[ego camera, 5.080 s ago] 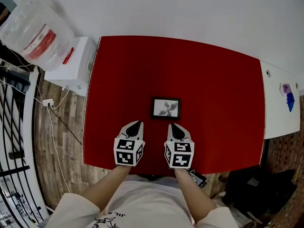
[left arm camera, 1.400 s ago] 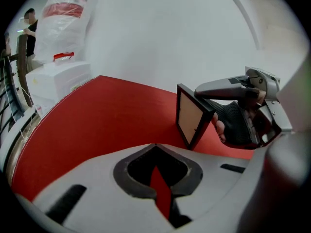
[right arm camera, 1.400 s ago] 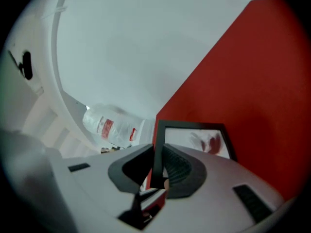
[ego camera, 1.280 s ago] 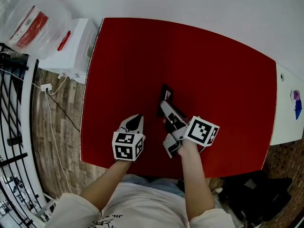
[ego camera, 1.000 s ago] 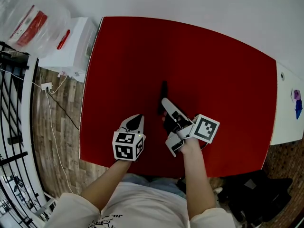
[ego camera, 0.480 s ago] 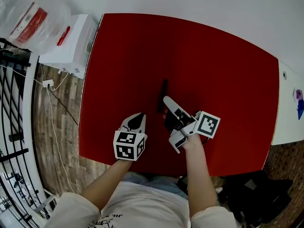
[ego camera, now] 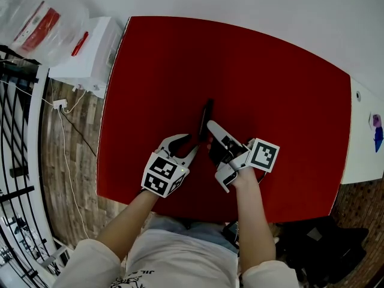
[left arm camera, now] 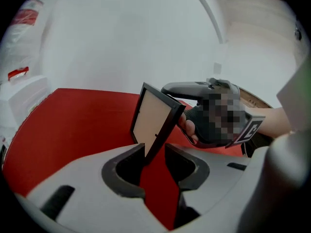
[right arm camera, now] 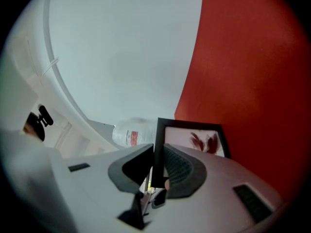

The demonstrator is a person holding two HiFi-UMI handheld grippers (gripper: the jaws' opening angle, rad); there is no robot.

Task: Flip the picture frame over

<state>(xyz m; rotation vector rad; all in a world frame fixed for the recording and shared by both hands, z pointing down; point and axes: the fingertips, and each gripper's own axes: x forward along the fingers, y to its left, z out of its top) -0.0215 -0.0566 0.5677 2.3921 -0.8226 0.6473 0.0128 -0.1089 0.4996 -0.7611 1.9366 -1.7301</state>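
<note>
The picture frame (ego camera: 206, 120) stands on its edge near the middle of the red table (ego camera: 240, 59), a little toward the table's near edge, and appears from the head view as a thin dark strip. In the left gripper view its plain beige back (left arm camera: 154, 123) faces the camera and leans slightly. In the right gripper view its front (right arm camera: 194, 141) shows a pale picture with dark red leaf shapes under a black border.

The right gripper (ego camera: 210, 128) is rolled onto its side over the table's near half. Its jaws are clamped on the frame's black border (right arm camera: 158, 152), and its marker cube points toward the table's right side.

The left gripper (ego camera: 188, 144) is over the same near half, angled toward the frame. Its jaws are spread apart (left arm camera: 154, 157), and the frame's lower corner appears in the gap between them. Whether either jaw touches that corner cannot be told.

A white cabinet (ego camera: 90, 56) stands against the table's left edge. A clear plastic container with a red label (ego camera: 36, 17) lies just beyond it, farther from the table. A white counter (ego camera: 366, 131) adjoins the table's right edge. Wooden flooring (ego camera: 72, 137) with a thin cable (ego camera: 66, 143) lies left of the table, and a black railing (ego camera: 12, 131) stands farther out on that side.
</note>
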